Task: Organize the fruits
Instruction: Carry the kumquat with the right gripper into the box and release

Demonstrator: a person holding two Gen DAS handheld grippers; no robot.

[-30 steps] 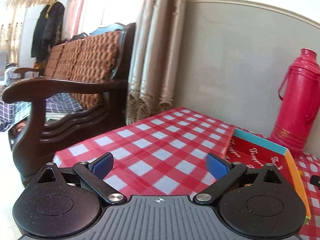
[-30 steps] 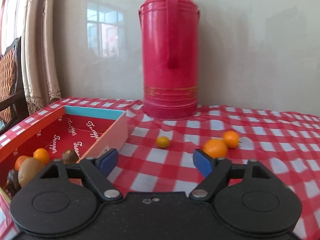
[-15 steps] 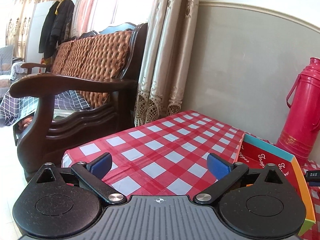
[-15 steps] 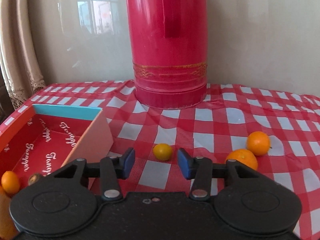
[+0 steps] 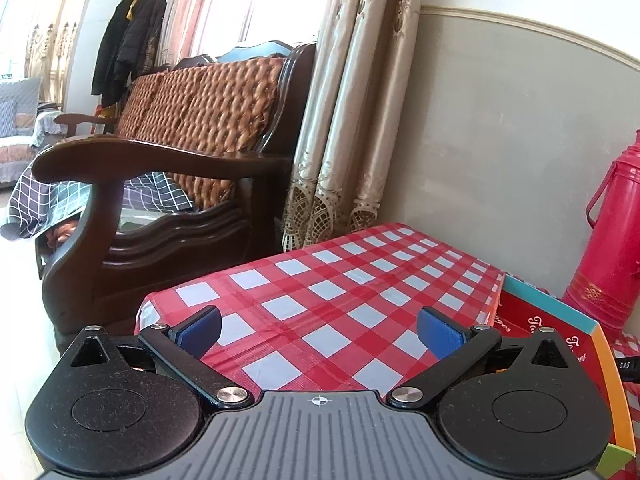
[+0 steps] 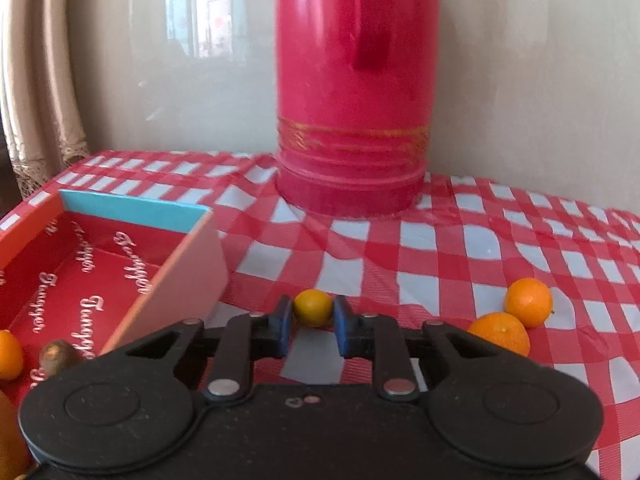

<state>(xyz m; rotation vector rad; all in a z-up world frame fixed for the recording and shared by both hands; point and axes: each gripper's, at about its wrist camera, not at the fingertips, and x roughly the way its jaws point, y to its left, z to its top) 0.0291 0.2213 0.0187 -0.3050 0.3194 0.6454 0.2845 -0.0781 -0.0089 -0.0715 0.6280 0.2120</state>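
Right gripper [image 6: 311, 326] pinches small yellow fruit [image 6: 313, 307] between its pads.

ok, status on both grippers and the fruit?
Right gripper shut on small yellow-orange citrus fruit. Left gripper opening, nothing between the jaws. Red cardboard box close beside it; path looks clear.

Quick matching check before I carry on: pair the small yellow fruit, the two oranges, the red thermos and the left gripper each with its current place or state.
Things:
1. small yellow fruit
2. two oranges
3. red thermos
4. left gripper

Places or states:
A. open, with nothing between its pads
B. clamped in the right gripper
C. upright by the wall
D. loose on the tablecloth

Pairs: 1-B, 2-D, 3-C, 4-A
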